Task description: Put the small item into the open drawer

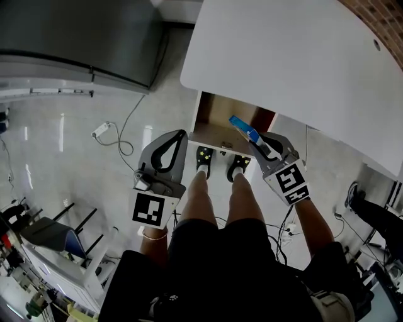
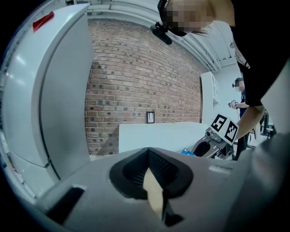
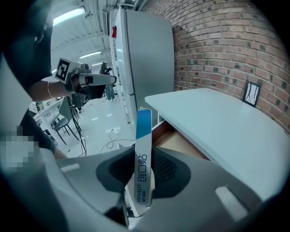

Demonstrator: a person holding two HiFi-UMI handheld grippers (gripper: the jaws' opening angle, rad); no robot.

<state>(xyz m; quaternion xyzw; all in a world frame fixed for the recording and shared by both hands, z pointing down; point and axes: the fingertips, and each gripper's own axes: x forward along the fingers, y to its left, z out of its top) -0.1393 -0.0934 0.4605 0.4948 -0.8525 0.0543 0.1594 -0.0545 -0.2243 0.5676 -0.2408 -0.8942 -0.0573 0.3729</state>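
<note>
Carry step here: right gripper (image 1: 261,146) clamped on small blue-white box (image 3: 143,154), over open drawer (image 1: 214,133) mid-frame. Left gripper (image 1: 176,141) closed, empty. Next, I'd guess: lower in, release.

Workshop-type lab: brick wall (image 1: 381,16) upper right, white table (image 1: 283,50) below it, loose cables (image 1: 123,132) on glossy floor (image 1: 63,151) left.

Left tongs (image 1: 172,144), right tongs (image 1: 262,144) (two total); one box (image 1: 244,128); one drawer (image 1: 214,134).
</note>
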